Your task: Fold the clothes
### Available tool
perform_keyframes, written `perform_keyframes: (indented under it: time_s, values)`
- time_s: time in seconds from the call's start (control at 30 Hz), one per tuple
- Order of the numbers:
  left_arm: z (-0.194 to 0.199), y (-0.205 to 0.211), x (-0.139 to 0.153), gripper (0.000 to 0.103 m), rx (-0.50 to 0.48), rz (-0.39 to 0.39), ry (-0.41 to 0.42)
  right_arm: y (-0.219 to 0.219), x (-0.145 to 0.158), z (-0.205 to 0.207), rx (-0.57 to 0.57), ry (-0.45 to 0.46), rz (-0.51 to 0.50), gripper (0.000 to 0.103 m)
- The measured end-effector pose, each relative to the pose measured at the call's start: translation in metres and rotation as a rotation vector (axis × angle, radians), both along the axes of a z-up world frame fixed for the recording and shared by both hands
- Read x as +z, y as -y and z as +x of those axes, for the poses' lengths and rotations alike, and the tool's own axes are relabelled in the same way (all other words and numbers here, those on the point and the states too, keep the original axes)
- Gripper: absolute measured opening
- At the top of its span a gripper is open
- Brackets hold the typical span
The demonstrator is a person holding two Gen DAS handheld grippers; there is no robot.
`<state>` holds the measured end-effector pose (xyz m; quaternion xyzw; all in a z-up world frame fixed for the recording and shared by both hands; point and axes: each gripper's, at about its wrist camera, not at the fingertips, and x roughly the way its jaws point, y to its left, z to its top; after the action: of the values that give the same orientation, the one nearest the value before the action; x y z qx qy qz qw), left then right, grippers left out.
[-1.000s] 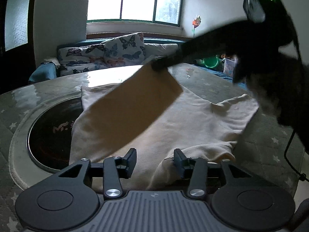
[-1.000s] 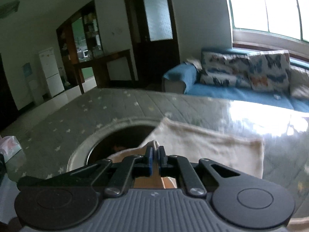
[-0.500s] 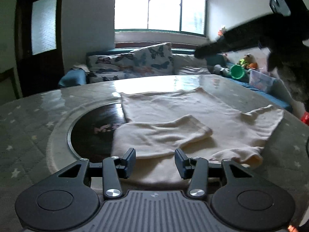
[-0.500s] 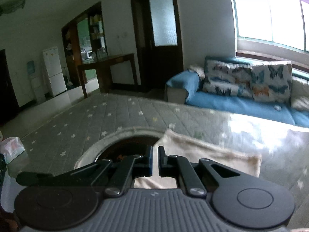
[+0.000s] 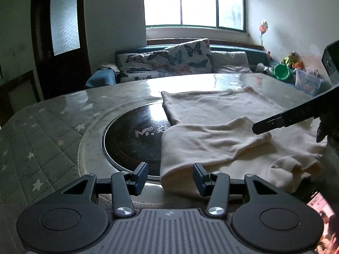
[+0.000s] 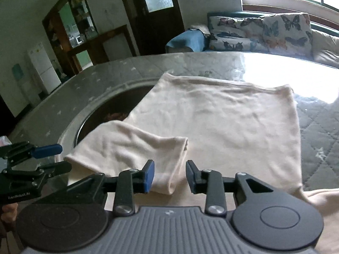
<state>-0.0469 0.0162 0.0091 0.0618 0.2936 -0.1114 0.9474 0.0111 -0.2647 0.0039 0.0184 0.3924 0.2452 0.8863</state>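
My left black two-finger gripper carries dark blue rubber pads, silver screws on its linkage bars, round black discs either side and a ribbed grey body plate. My right gripper, of the same build, has a brighter blue pad. The left one's side bears small white lettering.

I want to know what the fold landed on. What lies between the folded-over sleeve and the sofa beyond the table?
In the right wrist view, past the folded sleeve lies the cream shirt's body, then bare glossy table, then the sofa.
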Motion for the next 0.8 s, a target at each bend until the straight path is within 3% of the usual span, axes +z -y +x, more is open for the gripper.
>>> perform_keyframes:
  time_s: [0.1,0.13,0.17,0.27,0.8]
  values:
    - [0.003,0.001,-0.004,0.050,-0.002,0.007,-0.009,-0.007,-0.003,-0.001,0.005,0.013,-0.031,0.033]
    - [0.003,0.001,-0.004,0.050,0.000,0.006,-0.011,-0.009,-0.003,-0.002,0.009,0.017,-0.041,0.027]
    - [0.004,0.001,-0.005,0.050,0.001,0.005,-0.013,-0.010,-0.002,-0.002,0.014,0.021,-0.050,0.013]
    - [0.005,0.001,-0.007,0.050,0.002,0.003,-0.018,-0.012,0.003,-0.003,0.025,0.036,-0.059,0.005]
    - [0.001,0.019,-0.013,0.047,-0.043,0.075,0.018,-0.002,0.088,-0.020,0.061,0.226,-0.074,0.005]
